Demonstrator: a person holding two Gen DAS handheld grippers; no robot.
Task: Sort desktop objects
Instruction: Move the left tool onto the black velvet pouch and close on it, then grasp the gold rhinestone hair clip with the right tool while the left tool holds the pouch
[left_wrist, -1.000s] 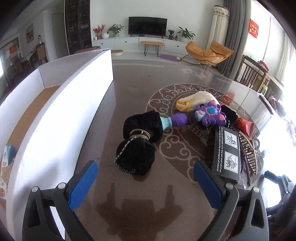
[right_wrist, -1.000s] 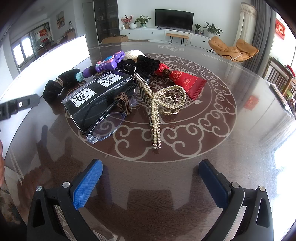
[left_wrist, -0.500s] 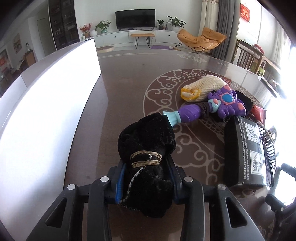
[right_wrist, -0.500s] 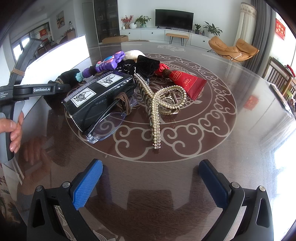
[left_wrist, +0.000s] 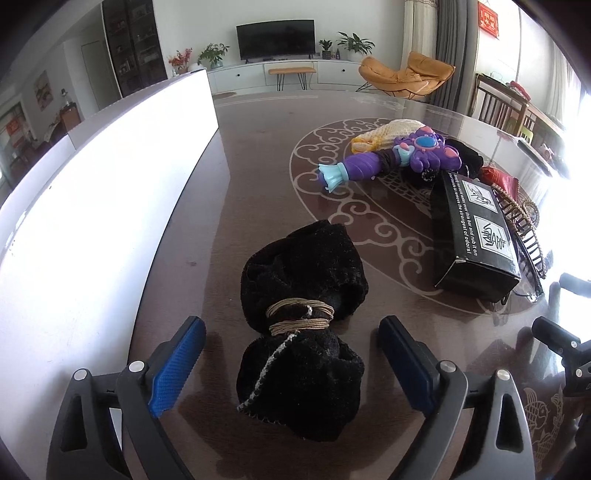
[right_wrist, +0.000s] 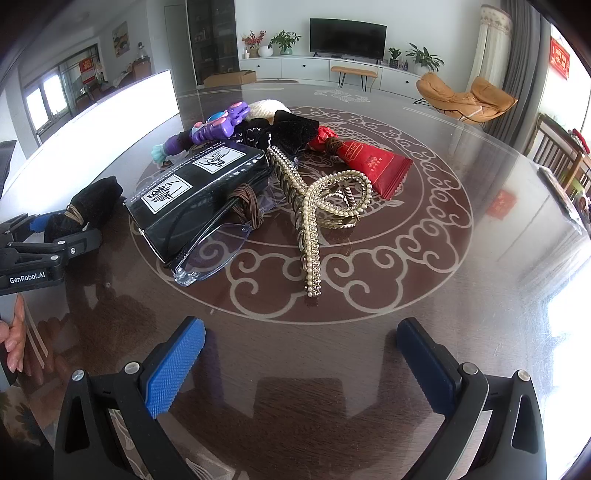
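Observation:
A black fuzzy bundle (left_wrist: 303, 332) tied with tan cord lies on the dark table between the fingers of my left gripper (left_wrist: 291, 328). Its jaws are opening and the blue pads stand clear of the bundle on both sides. In the right wrist view the same bundle (right_wrist: 98, 199) and left gripper (right_wrist: 55, 232) show at the left edge, with a hand below them. My right gripper (right_wrist: 300, 326) is open over bare table with nothing between its fingers. The pile ahead of it holds a black box (right_wrist: 199, 184), a purple toy (right_wrist: 214, 125), a pearl hair clip (right_wrist: 310, 206), a red packet (right_wrist: 373, 162) and clear glasses (right_wrist: 214, 243).
A tall white box wall (left_wrist: 92, 184) runs along the left side of the table. A cream knit item (left_wrist: 388, 131) lies behind the purple toy (left_wrist: 399, 155). The black box (left_wrist: 476, 229) sits to the right of the bundle. A brown hair tie (right_wrist: 245, 203) rests against the box.
The left gripper came in around the black bundle, shut on it half a second ago, and now stands open again; the bundle now lies apart from the purple toy. The right gripper has not moved.

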